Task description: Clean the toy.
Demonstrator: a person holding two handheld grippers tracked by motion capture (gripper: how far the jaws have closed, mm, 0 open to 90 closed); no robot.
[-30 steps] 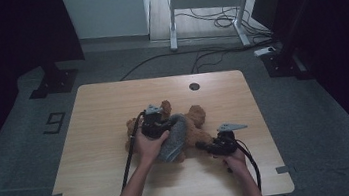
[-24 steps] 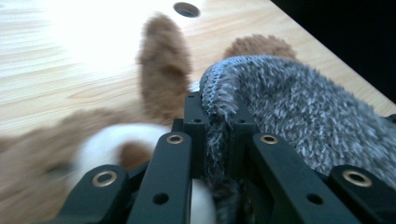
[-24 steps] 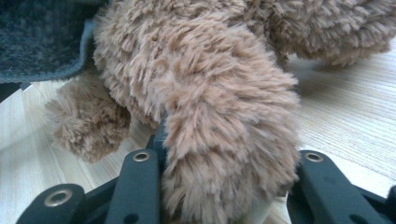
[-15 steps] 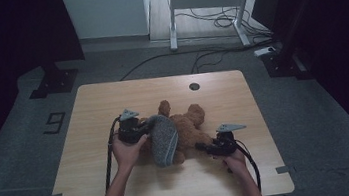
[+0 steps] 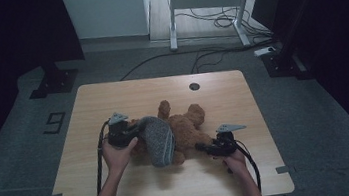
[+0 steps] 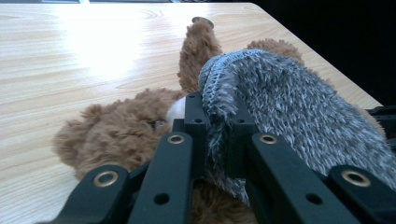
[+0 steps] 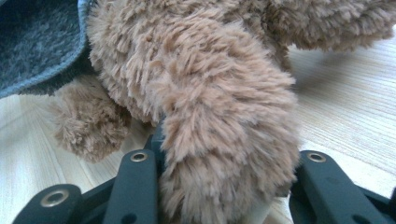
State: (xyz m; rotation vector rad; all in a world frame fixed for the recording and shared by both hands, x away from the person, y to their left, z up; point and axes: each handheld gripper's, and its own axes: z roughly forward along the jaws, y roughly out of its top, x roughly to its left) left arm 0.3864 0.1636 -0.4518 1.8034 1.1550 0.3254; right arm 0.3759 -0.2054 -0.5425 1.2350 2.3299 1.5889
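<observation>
A brown teddy bear [image 5: 188,124] lies on the wooden table [image 5: 127,96]. A grey knitted garment [image 5: 160,140] covers its middle. My left gripper [image 5: 133,130] is at the bear's left side and is shut on the garment's ribbed edge. In the left gripper view the knit edge [image 6: 219,93] is pinched between the jaws of the left gripper [image 6: 217,116], above the bear's head [image 6: 126,126]. My right gripper [image 5: 204,147] is shut on one of the bear's legs [image 7: 224,116] near the table's front. The right gripper [image 7: 224,154] view also shows grey knit [image 7: 37,42] at top left.
A round cable hole [image 5: 193,86] sits near the table's far edge. Beyond the table stand a white desk frame [image 5: 211,3] with cables on the floor [image 5: 207,56], and a dark stand base [image 5: 54,82] at left.
My left gripper has moved left across the bear, drawing the grey garment's edge with it. The right gripper has kept its place on the leg.
</observation>
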